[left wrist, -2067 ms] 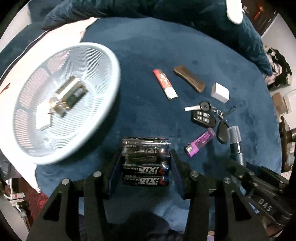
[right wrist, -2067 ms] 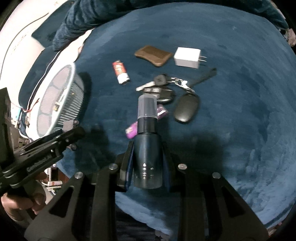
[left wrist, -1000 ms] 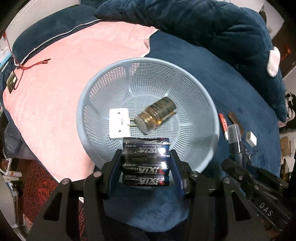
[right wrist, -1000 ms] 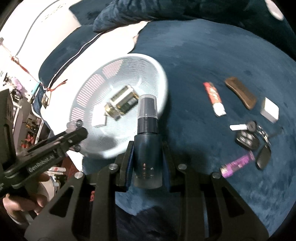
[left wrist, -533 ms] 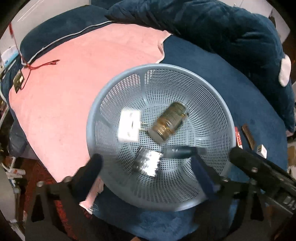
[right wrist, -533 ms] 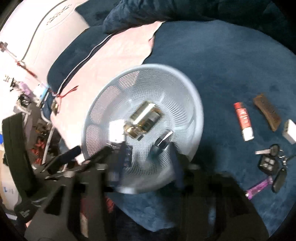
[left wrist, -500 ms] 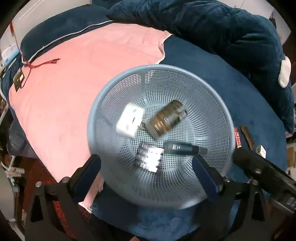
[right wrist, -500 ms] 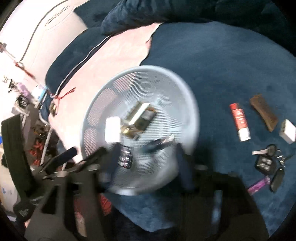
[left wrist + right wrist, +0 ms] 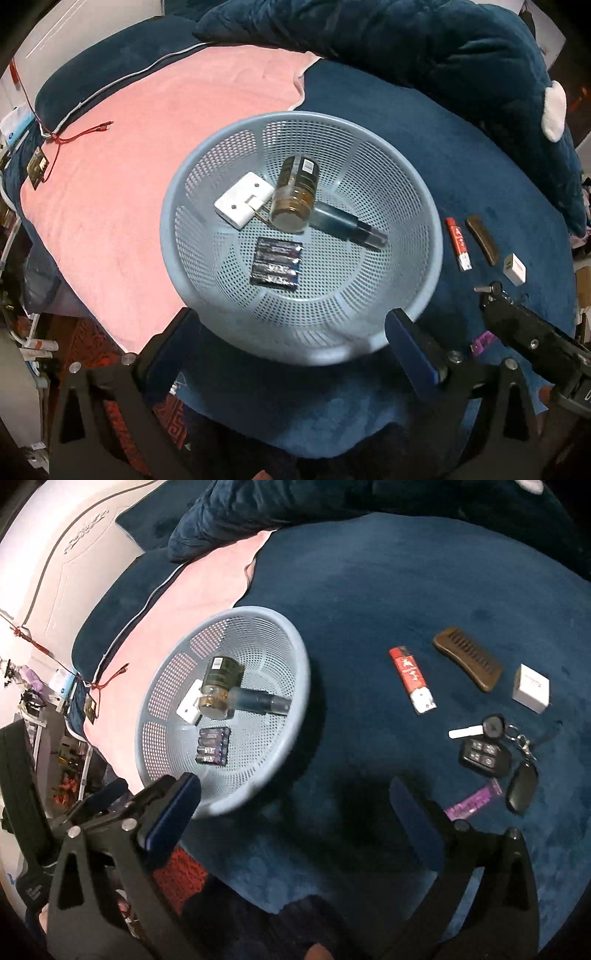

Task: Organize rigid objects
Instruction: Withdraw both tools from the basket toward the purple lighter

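Since a second ago: batteries (image 9: 277,266) and spray bottle (image 9: 343,225) left grippers, lay in basket (image 9: 424,206) beside jar (image 9: 295,192) and white plug (image 9: 242,199). Left gripper (image 9: 291,328) jaws wide apart, empty. Right gripper (image 9: 291,805) jaws wide apart, empty. Lighter (image 9: 412,679), comb (image 9: 467,662), charger (image 9: 530,688), keys (image 9: 487,749) stayed on blue rug (image 9: 369,590). Purple item (image 9: 472,801) partly hidden by right finger, hard to identify. Basket rim motion-blurred.

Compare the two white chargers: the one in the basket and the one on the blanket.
The basket charger is a flat, oblong slab lying inside the basket, touching the jar. The blanket charger is a compact cube lying on the blue blanket, clear of the comb. Both are white and lie untouched.
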A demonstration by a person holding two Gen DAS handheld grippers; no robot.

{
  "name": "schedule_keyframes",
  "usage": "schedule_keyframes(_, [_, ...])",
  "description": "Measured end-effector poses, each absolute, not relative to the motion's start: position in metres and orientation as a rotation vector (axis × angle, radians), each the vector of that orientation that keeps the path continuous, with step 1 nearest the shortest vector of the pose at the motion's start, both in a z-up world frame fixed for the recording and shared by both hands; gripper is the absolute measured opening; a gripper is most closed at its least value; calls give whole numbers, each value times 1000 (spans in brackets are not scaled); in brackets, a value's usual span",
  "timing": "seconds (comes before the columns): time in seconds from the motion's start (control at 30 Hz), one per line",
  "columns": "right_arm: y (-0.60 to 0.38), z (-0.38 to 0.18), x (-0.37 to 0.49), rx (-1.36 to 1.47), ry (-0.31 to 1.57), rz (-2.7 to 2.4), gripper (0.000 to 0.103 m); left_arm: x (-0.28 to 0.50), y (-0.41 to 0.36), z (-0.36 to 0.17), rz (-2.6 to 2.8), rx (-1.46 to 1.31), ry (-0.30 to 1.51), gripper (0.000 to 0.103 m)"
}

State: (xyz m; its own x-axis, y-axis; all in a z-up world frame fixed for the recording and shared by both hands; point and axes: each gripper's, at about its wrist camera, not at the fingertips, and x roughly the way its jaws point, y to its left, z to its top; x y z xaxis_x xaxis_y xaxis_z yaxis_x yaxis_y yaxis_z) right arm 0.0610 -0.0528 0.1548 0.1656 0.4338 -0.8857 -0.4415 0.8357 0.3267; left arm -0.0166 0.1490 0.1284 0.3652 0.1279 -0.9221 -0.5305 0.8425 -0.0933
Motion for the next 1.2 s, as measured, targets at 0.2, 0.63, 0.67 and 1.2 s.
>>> schedule_keyframes(0.2, [-67, 162, 54, -19, 1244, 624, 103, -20, 133, 136, 426, -403, 1122, 101])
schedule_keyframes(0.63, [-124, 165, 42, 18, 1244, 581, 103, -8, 71, 140, 347, -349, 1140, 101])
schedule_keyframes(0.67, [-132, 164, 42, 25, 1248, 571, 103, -6, 64, 140, 337, -342, 1141, 101])
schedule_keyframes(1.2, [-239, 143, 53, 127, 1288, 385, 103, 40, -28, 109, 162, -259, 1222, 101])
